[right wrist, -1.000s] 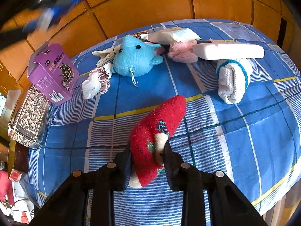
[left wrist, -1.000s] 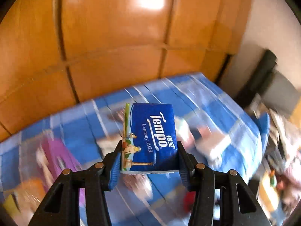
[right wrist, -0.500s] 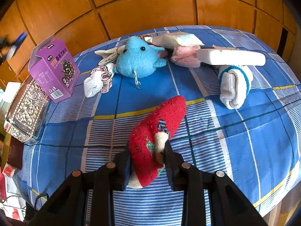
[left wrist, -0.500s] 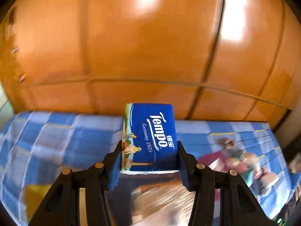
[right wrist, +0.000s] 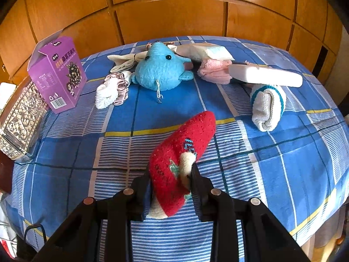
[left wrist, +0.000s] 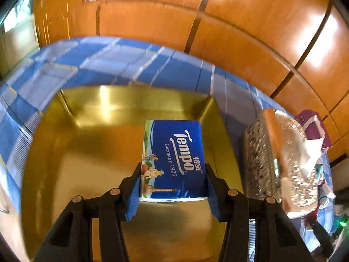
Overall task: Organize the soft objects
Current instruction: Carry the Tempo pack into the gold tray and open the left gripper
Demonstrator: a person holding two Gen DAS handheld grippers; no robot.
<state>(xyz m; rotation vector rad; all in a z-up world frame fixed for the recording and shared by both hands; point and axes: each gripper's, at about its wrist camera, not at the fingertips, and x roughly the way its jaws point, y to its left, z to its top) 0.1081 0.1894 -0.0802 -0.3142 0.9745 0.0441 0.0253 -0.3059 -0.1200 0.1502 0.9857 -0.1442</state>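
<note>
Two claws each hold something: the left claw [left wrist: 173, 185] pinches a blue tissue pack [left wrist: 174, 157] above the open gold box [left wrist: 87, 152], its pads against the pack's sides. The right claw [right wrist: 171, 183] is clamped on a red sock [right wrist: 181, 159] over the checked desk [right wrist: 283, 163], near the blue plush [right wrist: 160, 67].

Table under a blue checked cloth [right wrist: 283, 163]. Landmark: blue plush toy [right wrist: 161, 69], far middle. Left of it: scrunchies [right wrist: 112, 88], then purple box [right wrist: 57, 72], then patterned metal lid [right wrist: 18, 120] at the cloth's left edge. Right of it: pink cloth [right wrist: 216, 72], white bar [right wrist: 266, 76], rolled white sock [right wrist: 267, 107]. Gold tin [left wrist: 87, 142] beside the lid.
</note>
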